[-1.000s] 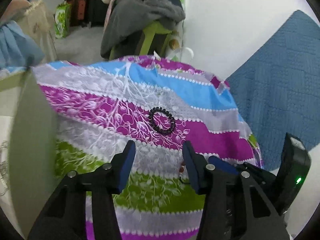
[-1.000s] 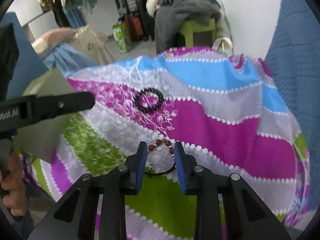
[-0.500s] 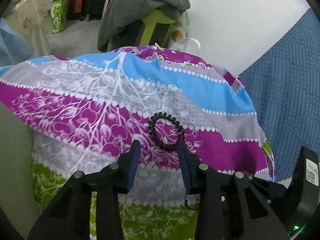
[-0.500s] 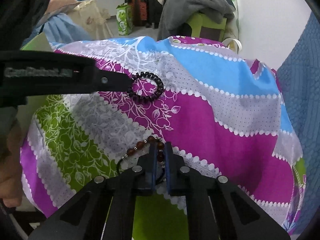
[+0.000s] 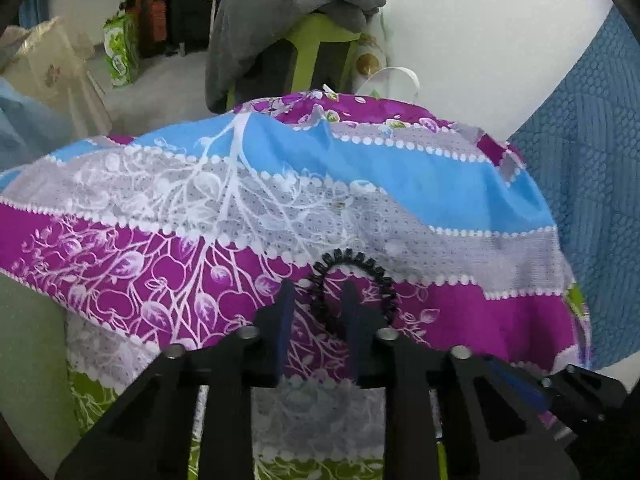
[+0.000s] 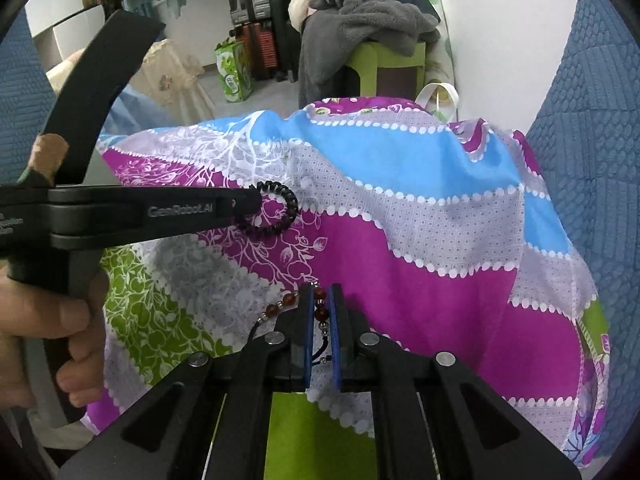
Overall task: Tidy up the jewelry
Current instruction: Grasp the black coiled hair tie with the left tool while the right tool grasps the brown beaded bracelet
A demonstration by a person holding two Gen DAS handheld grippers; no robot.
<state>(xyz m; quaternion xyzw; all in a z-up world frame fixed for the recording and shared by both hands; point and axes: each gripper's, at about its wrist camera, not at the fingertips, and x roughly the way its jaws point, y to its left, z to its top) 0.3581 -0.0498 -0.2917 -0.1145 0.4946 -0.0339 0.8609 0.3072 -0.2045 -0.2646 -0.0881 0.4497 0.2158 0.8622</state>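
Our left gripper is part open, its fingers straddling the near left arc of the black coil bracelet, which lies flat on the purple band of the patterned cloth, toward the cloth's middle. We can't tell if the pads touch it. Our right gripper is clamped on the amber bead bracelet, closer to the cloth's near edge; beads trail out left, and its black cord hangs between the fingers.
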